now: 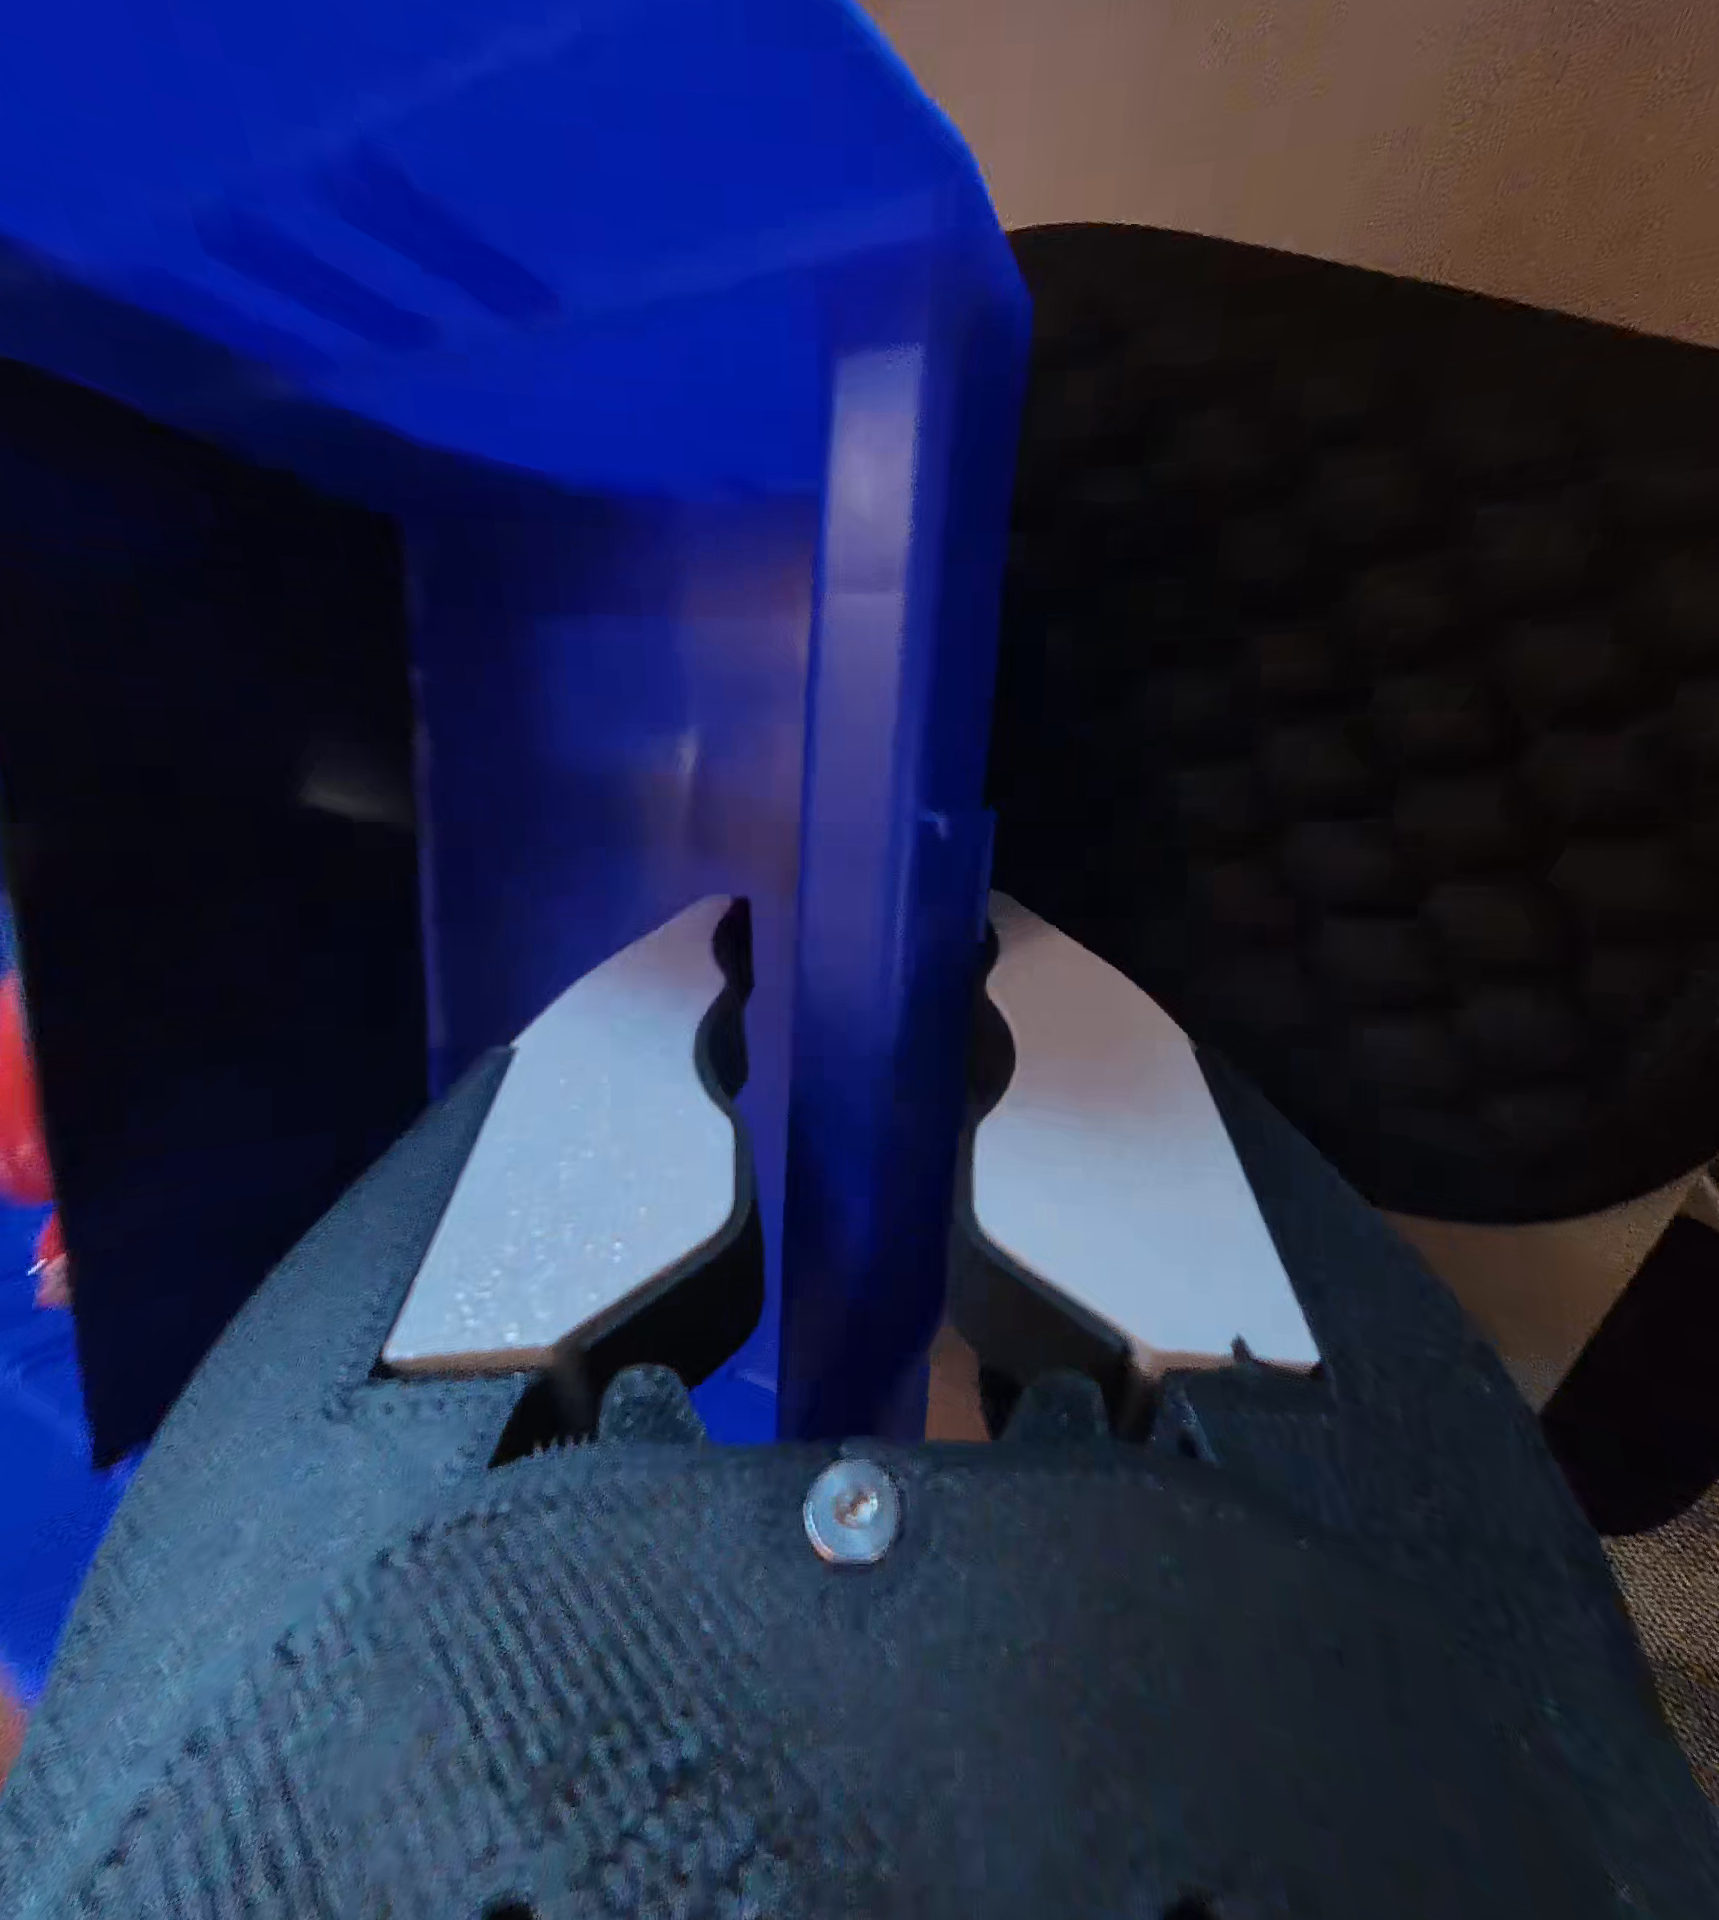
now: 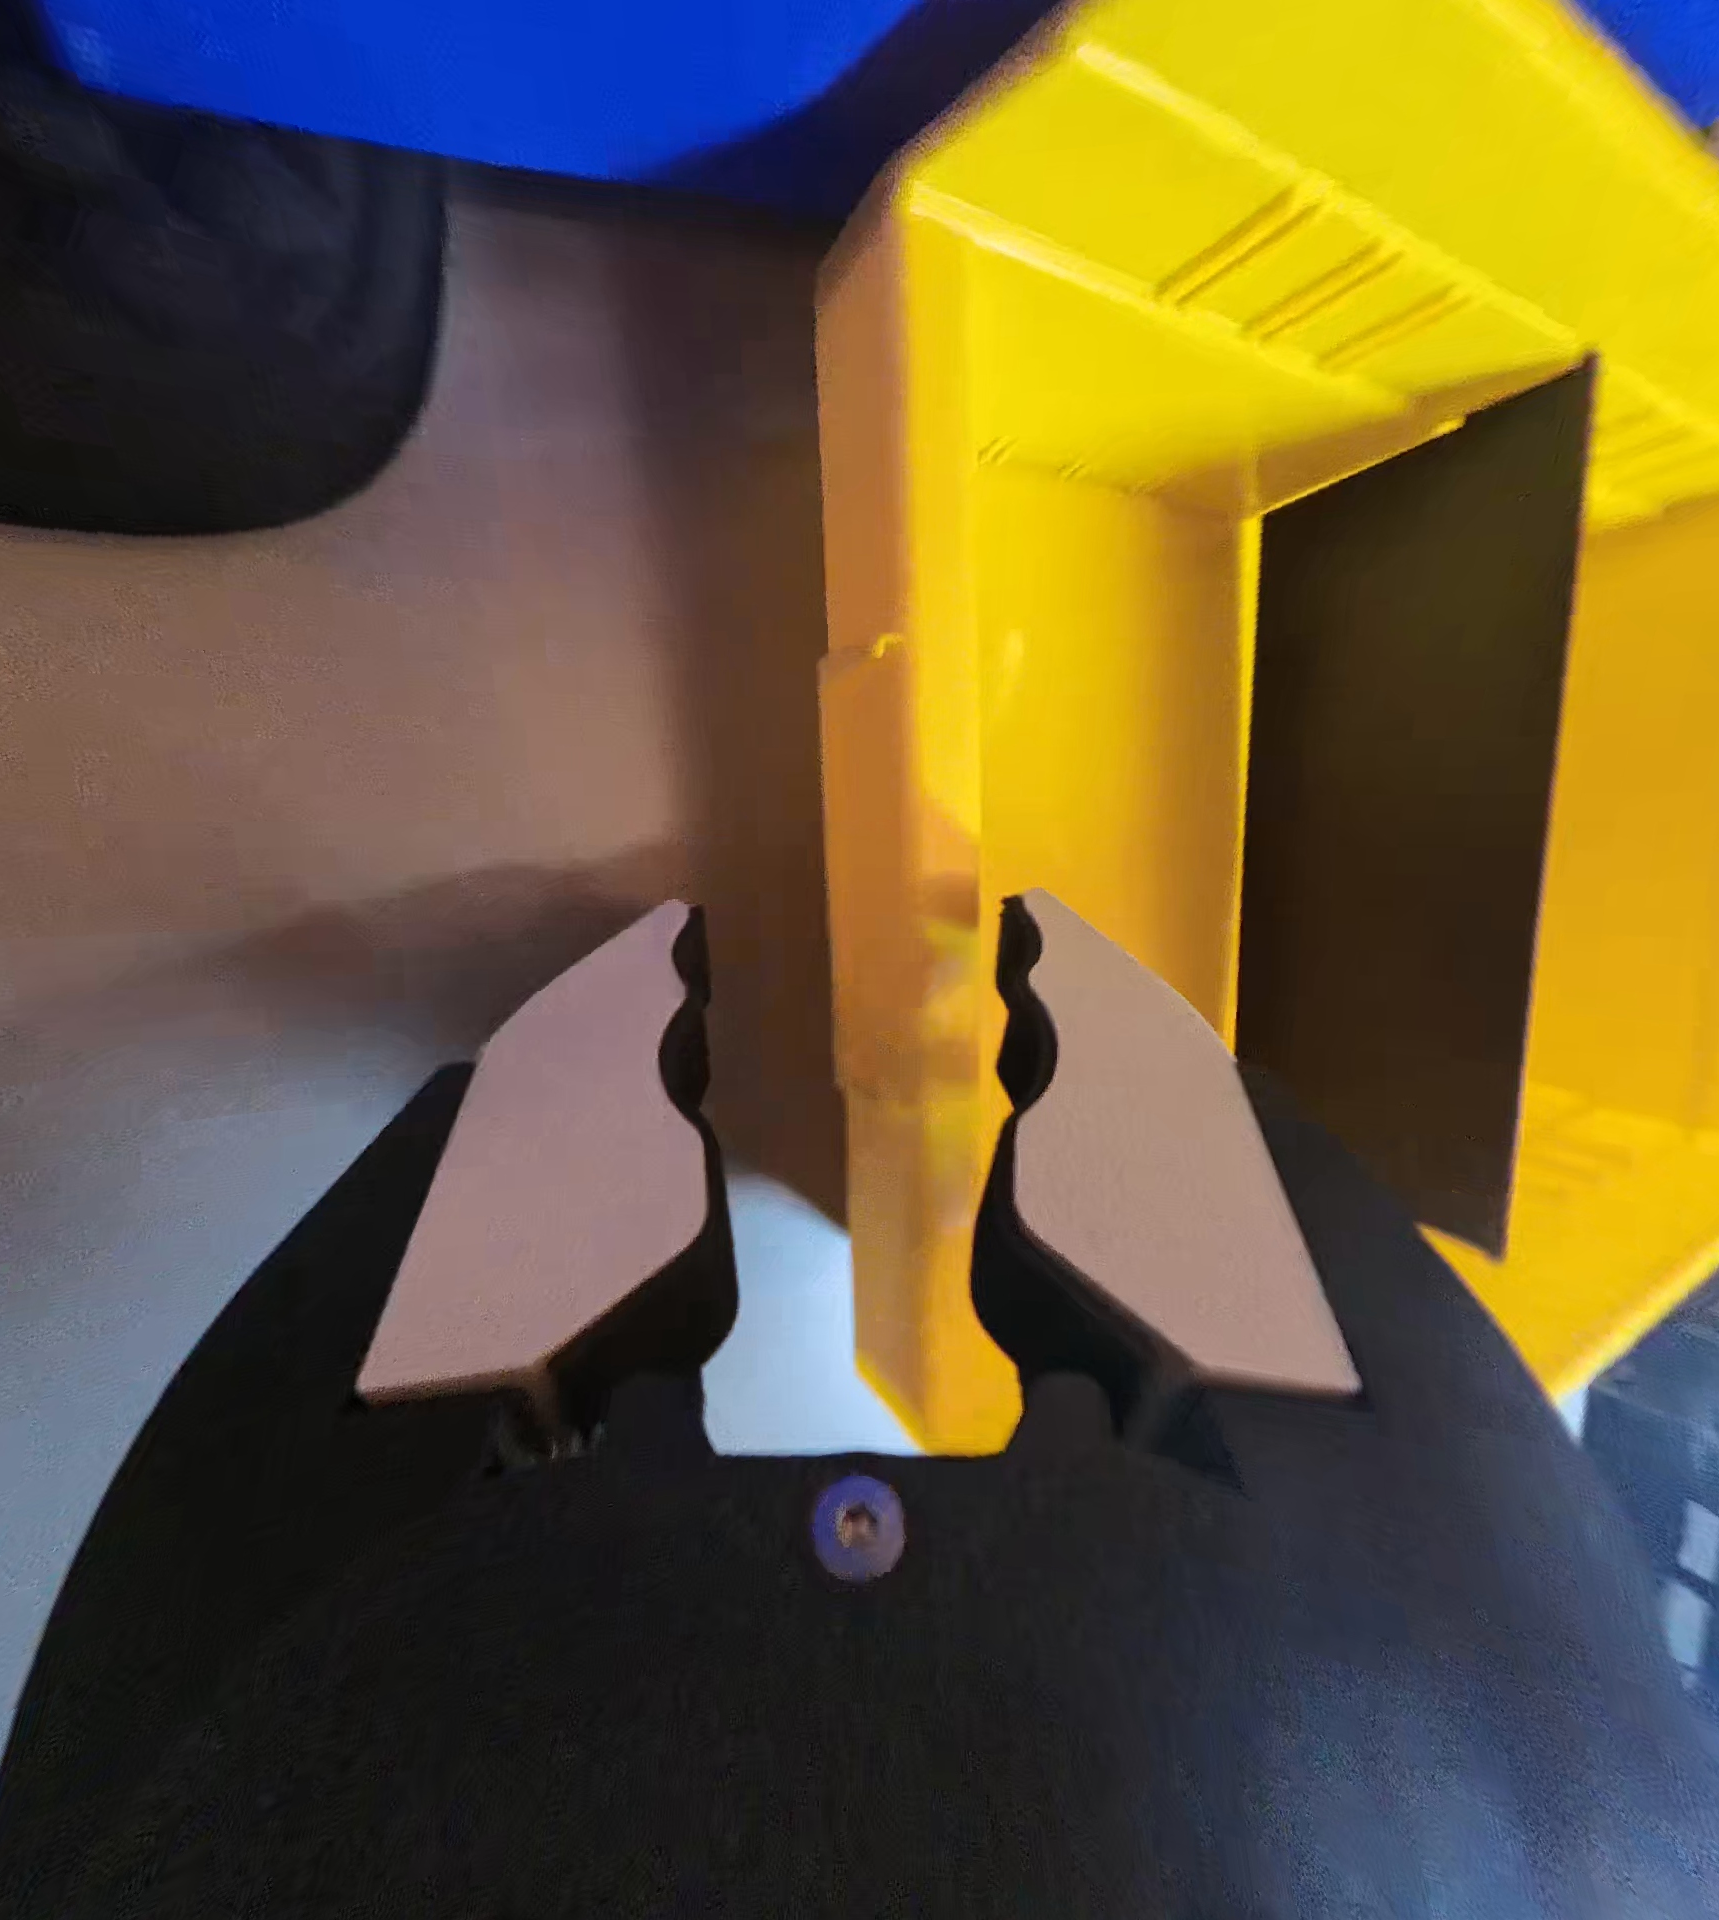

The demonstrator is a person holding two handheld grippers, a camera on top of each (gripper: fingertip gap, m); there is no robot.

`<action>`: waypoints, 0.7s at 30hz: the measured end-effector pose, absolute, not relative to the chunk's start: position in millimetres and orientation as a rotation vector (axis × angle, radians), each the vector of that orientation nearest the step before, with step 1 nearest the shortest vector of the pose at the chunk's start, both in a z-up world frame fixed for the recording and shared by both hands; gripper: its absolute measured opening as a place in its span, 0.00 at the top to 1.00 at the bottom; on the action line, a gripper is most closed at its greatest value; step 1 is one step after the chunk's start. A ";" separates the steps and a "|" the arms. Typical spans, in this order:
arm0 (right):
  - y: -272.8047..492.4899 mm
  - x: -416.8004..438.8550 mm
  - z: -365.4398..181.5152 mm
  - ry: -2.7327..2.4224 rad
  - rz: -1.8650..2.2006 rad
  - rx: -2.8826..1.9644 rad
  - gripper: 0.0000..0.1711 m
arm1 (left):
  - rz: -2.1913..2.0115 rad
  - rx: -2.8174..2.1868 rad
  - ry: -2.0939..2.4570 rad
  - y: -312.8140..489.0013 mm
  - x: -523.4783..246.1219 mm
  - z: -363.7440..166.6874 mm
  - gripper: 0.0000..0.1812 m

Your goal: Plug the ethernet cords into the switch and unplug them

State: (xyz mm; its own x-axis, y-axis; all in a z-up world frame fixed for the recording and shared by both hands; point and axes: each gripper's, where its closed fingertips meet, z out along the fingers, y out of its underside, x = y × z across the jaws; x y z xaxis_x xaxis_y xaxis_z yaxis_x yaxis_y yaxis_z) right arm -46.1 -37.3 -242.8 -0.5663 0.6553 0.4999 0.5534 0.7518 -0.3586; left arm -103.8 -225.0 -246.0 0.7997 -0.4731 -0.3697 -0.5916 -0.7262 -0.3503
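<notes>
Left gripper (image 1: pixel 865 914): I am clamping the rim wall of a blue bin (image 1: pixel 865 623), both fingers pressing its sides. A black divider (image 1: pixel 211 883) is standing inside it, something red (image 1: pixel 13 1091) beyond. Black chair (image 1: pixel 1406 727) to the right. Right gripper (image 2: pixel 850 904): fingers spread around the rim of a yellow bin (image 2: pixel 896 623), the right one touching, a gap showing on the left. I am seeing no ethernet cords or switch in either view.

Blue bin (image 1: pixel 543 436) and yellow bin (image 2: pixel 1198 436) both blurred, cut off by frame edges
</notes>
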 end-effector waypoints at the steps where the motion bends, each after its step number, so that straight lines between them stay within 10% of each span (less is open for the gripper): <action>1: -33.1 -52.6 -249.6 -2.353 0.176 -0.888 0.74 | 0.302 -2.526 0.798 -223.1 -101.5 -250.7 0.81; 21: 110.8 117.2 -252.3 -2.126 -0.075 -1.240 0.80 | 0.350 -2.522 0.473 -194.3 -169.6 -255.6 0.82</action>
